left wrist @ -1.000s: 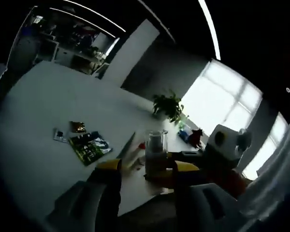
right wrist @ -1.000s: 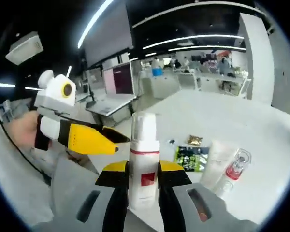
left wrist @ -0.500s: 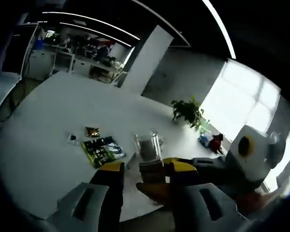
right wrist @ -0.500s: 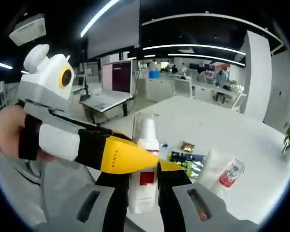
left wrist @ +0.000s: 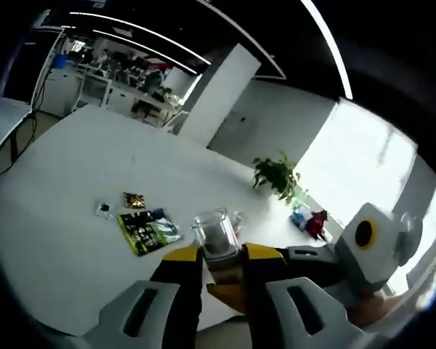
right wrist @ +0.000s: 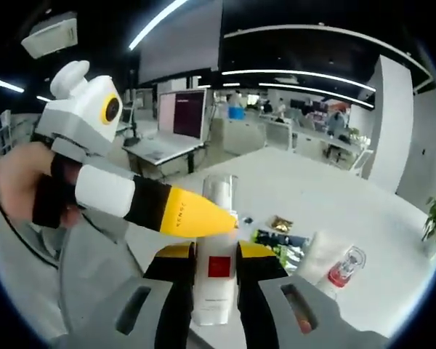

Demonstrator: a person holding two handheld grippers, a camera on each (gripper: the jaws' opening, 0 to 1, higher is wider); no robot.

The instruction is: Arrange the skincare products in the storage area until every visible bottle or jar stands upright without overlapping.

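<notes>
While lifted clear of the white bench [left wrist: 58, 189] — presumably for setting upright later — held in mid-air: a white pump bottle [right wrist: 216, 269] with a red label, clamped low on its body by the right gripper [right wrist: 212, 280], fingers closed on it, with the left gripper [left wrist: 216, 269] pinching its clear cap [left wrist: 213, 234] from the side. Seen on the bench from the right gripper view: a white tube [right wrist: 312, 254] and a red-capped bottle [right wrist: 341, 267], lying near a green packet [left wrist: 147, 231]; from the left gripper view, a potted plant [left wrist: 275, 174] by the window instead.
</notes>
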